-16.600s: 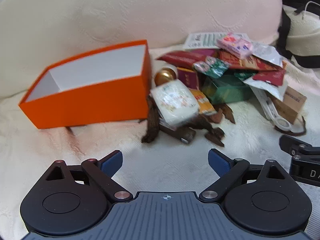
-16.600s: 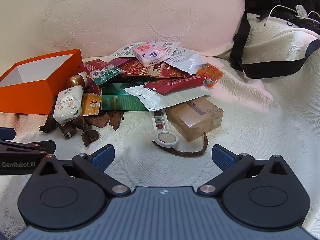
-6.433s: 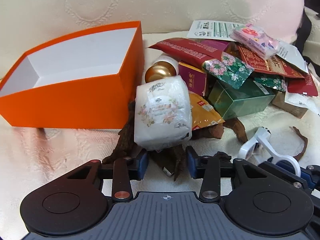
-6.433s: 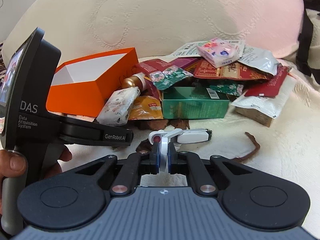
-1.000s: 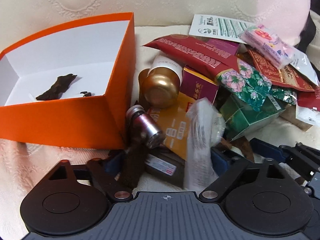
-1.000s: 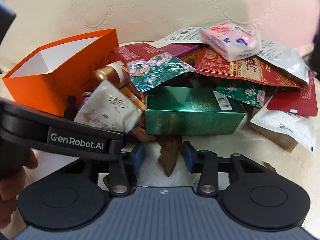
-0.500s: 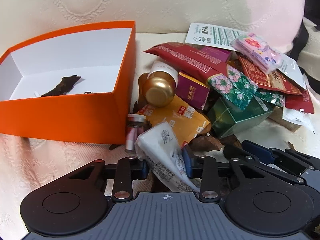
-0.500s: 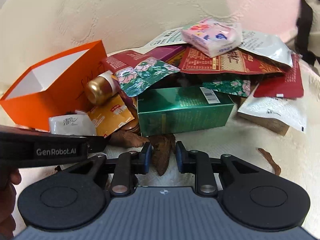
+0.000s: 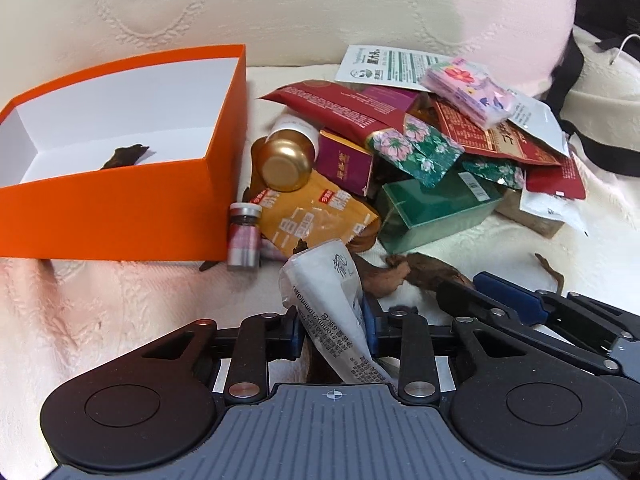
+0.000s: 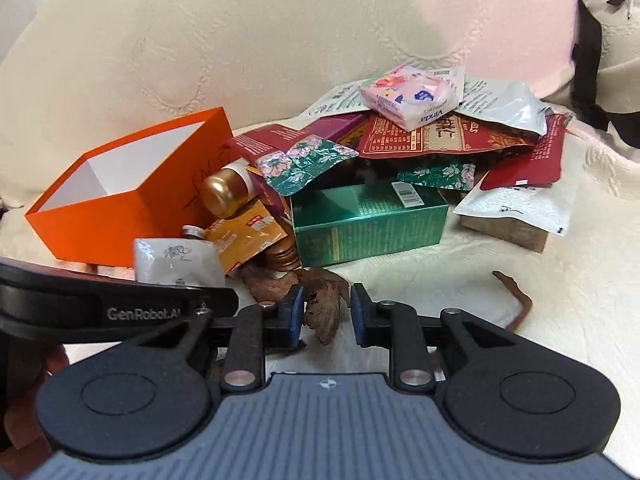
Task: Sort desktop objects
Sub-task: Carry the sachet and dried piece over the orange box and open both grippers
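Nearest in the left wrist view, left gripper [image 9: 331,330], jaws drawn in tight on a white tissue pack [image 9: 326,280] standing up between the blue pads. At 3 o'clock of it, right gripper [image 9: 460,292] poking in low from the right.

In the right wrist view, right gripper [image 10: 326,314] with jaws narrowed around a brown bark piece [image 10: 324,300]; left pad against it, right pad just beside, contact not clear. At 9 o'clock, the left gripper's black body with the tissue pack [image 10: 176,258] above it.

Farther out at 12 o'clock, more bark scraps [image 9: 404,272] on the cream cloth [image 9: 100,300], then a small pink vial [image 9: 244,236] upright, touching the orange box [image 9: 116,208] at 10 o'clock. Inside the box, one dark bark sliver [image 9: 124,156] on the white floor.

Beyond the vial, a yellow sachet [image 9: 312,216], a gold-capped bottle [image 9: 286,162] lying on its side, and at 1 o'clock a green carton [image 9: 432,212] under floral foil packets [image 9: 416,148] and red pouches [image 9: 340,106]. On top of the heap at 1 o'clock, a pink tissue pack [image 9: 466,92]. Farthest back, a cream cushion [image 9: 280,4] and a black strap [image 9: 568,68] at 2 o'clock.
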The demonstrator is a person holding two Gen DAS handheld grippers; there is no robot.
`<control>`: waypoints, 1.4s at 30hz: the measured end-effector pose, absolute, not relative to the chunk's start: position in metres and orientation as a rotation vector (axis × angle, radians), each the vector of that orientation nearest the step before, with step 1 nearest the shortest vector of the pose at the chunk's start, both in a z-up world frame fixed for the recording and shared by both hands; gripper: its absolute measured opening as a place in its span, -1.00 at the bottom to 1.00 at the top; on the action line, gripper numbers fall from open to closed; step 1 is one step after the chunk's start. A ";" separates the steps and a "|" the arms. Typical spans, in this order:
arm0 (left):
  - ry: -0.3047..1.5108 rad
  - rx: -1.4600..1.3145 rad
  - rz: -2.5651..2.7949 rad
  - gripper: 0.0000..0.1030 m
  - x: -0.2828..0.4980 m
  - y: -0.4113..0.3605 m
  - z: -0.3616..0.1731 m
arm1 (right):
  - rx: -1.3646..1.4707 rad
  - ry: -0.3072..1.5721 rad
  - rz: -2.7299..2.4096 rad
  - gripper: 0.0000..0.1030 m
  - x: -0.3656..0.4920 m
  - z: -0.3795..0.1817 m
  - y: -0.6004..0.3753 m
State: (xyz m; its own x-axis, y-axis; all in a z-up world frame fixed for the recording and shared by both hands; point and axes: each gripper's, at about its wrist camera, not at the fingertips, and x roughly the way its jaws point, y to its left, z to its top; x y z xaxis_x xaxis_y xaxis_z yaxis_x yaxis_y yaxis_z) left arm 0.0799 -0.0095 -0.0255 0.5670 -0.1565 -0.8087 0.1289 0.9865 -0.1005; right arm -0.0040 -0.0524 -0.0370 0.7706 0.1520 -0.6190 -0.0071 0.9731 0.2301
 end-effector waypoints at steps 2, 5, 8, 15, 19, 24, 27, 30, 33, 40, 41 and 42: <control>0.960 -0.037 -0.171 -0.49 0.076 -0.008 -0.024 | 0.222 0.678 0.095 -0.46 -0.011 -0.032 -0.051; 0.959 -0.041 -0.167 -0.50 0.070 -0.005 -0.017 | 0.222 0.660 0.109 -0.46 -0.020 -0.021 -0.047; 0.936 -0.041 -0.166 -0.50 0.063 -0.002 -0.005 | 0.212 0.639 0.121 -0.46 -0.030 -0.006 -0.042; 0.859 -0.038 -0.155 -0.50 0.051 0.013 0.042 | 0.194 0.559 0.153 -0.46 -0.044 0.037 -0.027; 0.814 -0.026 -0.134 -0.50 0.051 0.025 0.070 | 0.178 0.520 0.175 -0.46 -0.043 0.062 -0.016; 0.770 -0.016 -0.094 -0.50 0.065 0.047 0.099 | 0.165 0.487 0.206 -0.46 -0.025 0.087 0.002; 0.745 -0.001 -0.049 -0.50 0.079 0.063 0.112 | 0.156 0.476 0.224 -0.46 -0.004 0.097 0.017; 0.739 0.006 -0.003 -0.49 0.096 0.085 0.117 | 0.160 0.479 0.250 -0.46 0.021 0.100 0.034; 0.747 0.014 0.054 -0.49 0.119 0.110 0.111 | 0.159 0.494 0.273 -0.46 0.051 0.094 0.055; 0.821 0.021 0.178 -0.04 0.164 0.163 0.061 | 0.145 0.577 0.311 -0.40 0.115 0.044 0.096; 0.824 0.031 0.185 -0.03 0.167 0.166 0.054 | 0.139 0.582 0.304 -0.35 0.119 0.036 0.097; 0.828 0.042 0.186 0.00 0.168 0.169 0.048 | 0.130 0.591 0.304 -0.28 0.122 0.029 0.100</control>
State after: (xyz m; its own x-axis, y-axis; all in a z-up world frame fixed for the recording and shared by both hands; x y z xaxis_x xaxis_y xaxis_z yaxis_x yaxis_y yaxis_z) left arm 0.1680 0.1686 0.0480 0.6612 0.1811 -0.7280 -0.1485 0.9828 0.1095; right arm 0.1217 0.0998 0.0294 0.7877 0.3180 -0.5276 -0.2442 0.9475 0.2066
